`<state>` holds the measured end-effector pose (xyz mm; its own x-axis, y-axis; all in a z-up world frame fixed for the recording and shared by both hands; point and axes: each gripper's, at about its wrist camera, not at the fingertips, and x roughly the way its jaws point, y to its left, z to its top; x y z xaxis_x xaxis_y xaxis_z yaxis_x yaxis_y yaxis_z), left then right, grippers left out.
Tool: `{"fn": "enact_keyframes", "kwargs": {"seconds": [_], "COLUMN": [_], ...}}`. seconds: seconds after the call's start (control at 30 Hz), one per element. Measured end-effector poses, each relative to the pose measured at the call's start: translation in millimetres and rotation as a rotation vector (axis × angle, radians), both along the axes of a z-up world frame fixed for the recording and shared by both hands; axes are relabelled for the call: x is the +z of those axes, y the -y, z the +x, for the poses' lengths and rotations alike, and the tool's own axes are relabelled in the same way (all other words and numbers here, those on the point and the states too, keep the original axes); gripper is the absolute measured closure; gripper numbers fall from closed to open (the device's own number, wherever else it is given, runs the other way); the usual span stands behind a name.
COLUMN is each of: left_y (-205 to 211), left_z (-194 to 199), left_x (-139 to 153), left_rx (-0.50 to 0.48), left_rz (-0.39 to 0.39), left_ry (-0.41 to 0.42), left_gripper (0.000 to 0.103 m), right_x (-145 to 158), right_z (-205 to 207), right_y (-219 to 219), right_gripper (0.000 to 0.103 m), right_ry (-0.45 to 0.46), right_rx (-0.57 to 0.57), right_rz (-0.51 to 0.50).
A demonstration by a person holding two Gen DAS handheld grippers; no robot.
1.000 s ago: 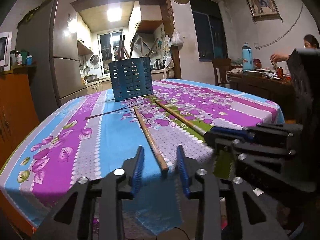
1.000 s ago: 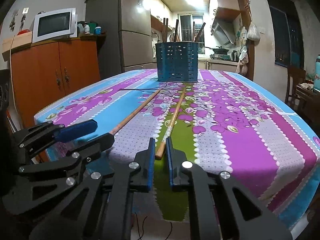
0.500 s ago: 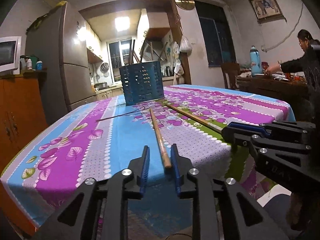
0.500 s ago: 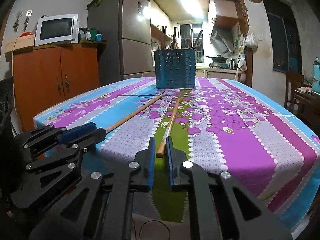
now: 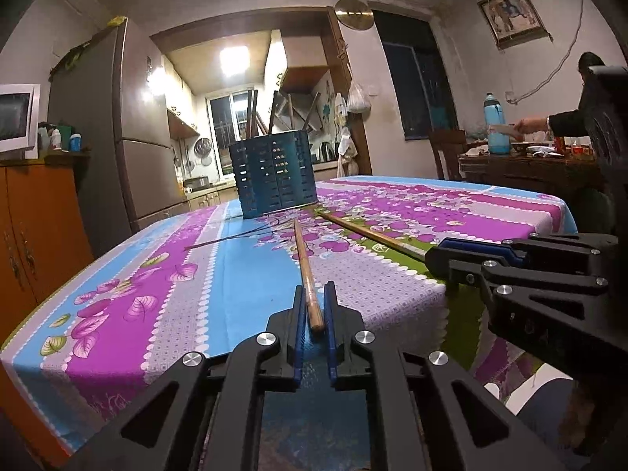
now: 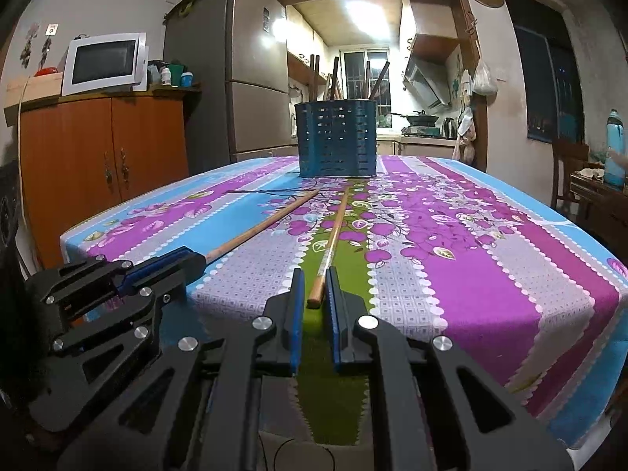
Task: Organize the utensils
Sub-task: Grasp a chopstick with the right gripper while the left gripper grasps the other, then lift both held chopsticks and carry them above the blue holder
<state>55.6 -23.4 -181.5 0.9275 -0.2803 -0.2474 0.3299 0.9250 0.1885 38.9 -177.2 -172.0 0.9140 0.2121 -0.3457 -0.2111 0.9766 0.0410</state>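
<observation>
Two long wooden chopsticks lie on the flowered tablecloth, pointing toward a blue perforated utensil holder that has several sticks in it. My left gripper has its blue pads closed on the near end of the left chopstick. My right gripper has its pads closed around the near end of the right chopstick. The holder also shows in the right wrist view. Each gripper shows in the other's view, the right one and the left one.
A thin dark stick lies on the cloth left of the holder. The table's near edge is just under the grippers. An orange cabinet and a fridge stand to the left. A person sits at a side table on the right.
My left gripper moved forward and closed from wide open onto the left chopstick's end. My right gripper stayed narrow around the right chopstick's end and dropped lower.
</observation>
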Motion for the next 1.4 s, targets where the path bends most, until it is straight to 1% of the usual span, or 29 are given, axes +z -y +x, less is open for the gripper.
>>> {"fn": "enact_keyframes", "kwargs": {"seconds": [0.1,0.57,0.63,0.7,0.8,0.9,1.0,1.1,1.2,1.33,1.4], "left_y": [0,3,3,2,0,-3,-6,-8,-4,2,4], "left_z": [1,0,2,5,5,0,-5,-10,-9,-1,5], "left_x": [1,2,3,6,10,23,43,69,93,117,128], "left_rx": [0.005,0.008,0.006,-0.002,-0.011,-0.017,-0.022,-0.026,-0.040,-0.050,-0.055], "left_rz": [-0.005,0.007,0.013,0.007,0.011,0.000,-0.019,-0.036,-0.047,-0.062,-0.070], "left_ry": [-0.012,-0.014,-0.019,-0.043,-0.053,-0.027,0.015,0.081,0.141,0.190,0.207], "left_gripper": [0.092,0.092,0.092,0.094,0.094,0.095,0.095,0.095,0.095,0.095,0.095], "right_x": [-1,2,3,5,14,31,54,80,104,133,145], "right_z": [0,6,6,6,2,-6,-15,-21,-18,-7,0], "right_y": [-1,0,2,5,9,10,11,11,13,15,18], "right_gripper": [0.093,0.094,0.095,0.096,0.097,0.097,0.097,0.097,0.097,0.097,0.097], "right_ry": [0.001,-0.016,-0.022,-0.031,-0.016,0.021,0.074,0.138,0.194,0.248,0.257], "right_rx": [-0.002,-0.004,0.000,0.001,0.007,0.023,0.037,0.050,0.066,0.089,0.100], "right_rz": [-0.006,0.007,0.018,0.042,0.041,0.026,0.013,-0.007,-0.028,-0.044,-0.040]}}
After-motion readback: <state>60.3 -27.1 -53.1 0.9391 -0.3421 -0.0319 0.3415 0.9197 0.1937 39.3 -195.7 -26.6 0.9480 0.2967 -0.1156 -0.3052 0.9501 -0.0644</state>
